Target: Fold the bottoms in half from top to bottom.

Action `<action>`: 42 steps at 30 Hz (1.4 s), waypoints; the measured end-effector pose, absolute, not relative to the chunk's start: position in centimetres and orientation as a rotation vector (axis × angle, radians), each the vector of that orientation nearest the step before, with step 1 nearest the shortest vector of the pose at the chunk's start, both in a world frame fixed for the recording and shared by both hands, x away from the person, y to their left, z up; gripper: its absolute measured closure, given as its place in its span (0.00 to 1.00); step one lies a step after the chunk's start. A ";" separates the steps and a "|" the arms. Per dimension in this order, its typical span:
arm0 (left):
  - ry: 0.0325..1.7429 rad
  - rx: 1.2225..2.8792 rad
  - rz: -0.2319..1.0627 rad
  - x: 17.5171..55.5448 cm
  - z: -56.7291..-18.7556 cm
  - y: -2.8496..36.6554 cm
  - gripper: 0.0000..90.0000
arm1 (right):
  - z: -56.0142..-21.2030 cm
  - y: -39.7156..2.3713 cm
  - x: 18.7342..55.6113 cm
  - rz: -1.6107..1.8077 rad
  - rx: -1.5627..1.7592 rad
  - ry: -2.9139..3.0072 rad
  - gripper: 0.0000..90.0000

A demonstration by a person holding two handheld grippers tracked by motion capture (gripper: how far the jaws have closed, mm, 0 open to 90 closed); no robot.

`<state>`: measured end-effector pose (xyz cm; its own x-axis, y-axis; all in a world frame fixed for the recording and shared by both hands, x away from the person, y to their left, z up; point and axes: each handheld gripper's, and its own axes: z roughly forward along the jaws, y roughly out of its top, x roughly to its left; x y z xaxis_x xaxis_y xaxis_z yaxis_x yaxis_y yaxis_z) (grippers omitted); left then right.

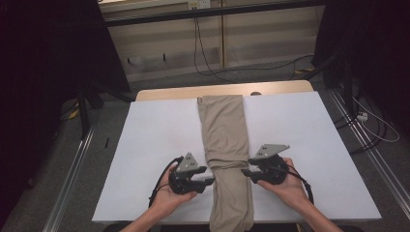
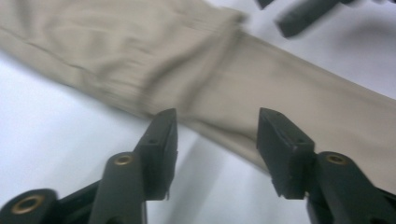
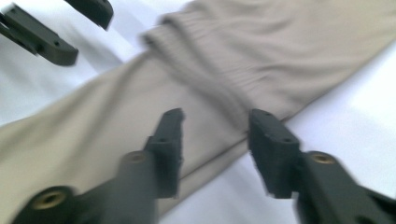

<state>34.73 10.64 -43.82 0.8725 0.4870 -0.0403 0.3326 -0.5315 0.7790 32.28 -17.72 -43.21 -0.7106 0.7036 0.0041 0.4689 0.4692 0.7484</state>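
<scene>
While both hands rest at the near edge of the counter, a pair of beige trousers lies down the middle of its white surface, long axis running straight away from the person, from the near edge to the far end. Its far end sits at the far margin of the white sheet; its near end hangs just over the front edge. About two thirds of the way toward the person, a folded-over layer ends in a ribbed cuff edge that crosses the fabric squarely, so the upper layer points toward the person and lies on the lower one. The left tool sits just beside the left edge of the garment at that fold, jaws aimed inward at the cloth; in the left gripper view its jaws stand apart with nothing between them, the trousers just beyond the tips. The right tool mirrors it at the right edge; in the right gripper view its jaws are likewise spread and unloaded above the fabric. Neither tool grips the cloth.
</scene>
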 end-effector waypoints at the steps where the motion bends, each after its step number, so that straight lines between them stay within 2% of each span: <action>1: 0.608 2.178 0.247 35.5 -43.9 10.5 0.51 | -43.3 -17.5 32.9 1.068 0.983 2.416 0.54; 3: 0.635 2.166 0.268 36.9 -44.2 10.1 0.49 | -43.6 -17.1 34.0 1.048 0.981 2.410 0.49; 6: 0.629 2.172 0.279 38.0 -44.6 9.8 0.49 | -44.3 -16.6 35.1 1.022 0.973 2.413 0.51; 9: 0.644 2.146 0.257 38.6 -44.8 9.9 0.49 | -44.6 -16.4 35.3 1.022 0.973 2.392 0.63; 11: 0.655 2.131 0.263 38.9 -44.7 10.0 0.50 | -44.4 -16.5 35.3 1.030 0.972 2.376 0.80; 12: 0.650 2.126 0.265 39.0 -44.6 10.0 0.55 | -44.3 -16.6 35.4 1.045 0.983 2.373 0.87; 14: 0.635 2.124 0.310 39.3 -44.2 9.8 0.61 | -44.4 -16.7 35.7 1.069 0.999 2.368 0.91; 17: 0.614 2.126 0.324 39.8 -44.6 9.2 0.68 | -44.4 -16.8 36.1 1.078 1.022 2.361 0.92; 19: 0.601 2.139 0.260 39.9 -45.2 8.8 0.71 | -44.5 -16.9 36.1 1.091 1.025 2.359 0.92; 21: 0.592 2.158 0.248 39.7 -45.6 8.6 0.72 | -44.6 -16.9 36.1 1.100 1.032 2.358 0.92; 27: 0.629 2.147 0.232 39.4 -45.1 8.5 0.95 | -44.5 -17.0 36.1 1.137 1.056 2.362 0.94; 33: 0.614 2.087 0.134 38.2 -43.2 9.7 0.96 | -42.8 -17.3 34.9 1.228 1.057 2.374 0.95; 42: 0.524 2.092 0.040 33.4 -41.9 10.6 0.96 | -41.3 -17.9 29.8 1.318 1.001 2.424 0.95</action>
<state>33.39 10.58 -41.95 0.9077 0.3816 -0.1742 0.3504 -0.4614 0.8151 29.80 -17.86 -41.34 -0.7485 0.6495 0.1338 0.4654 0.3707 0.8038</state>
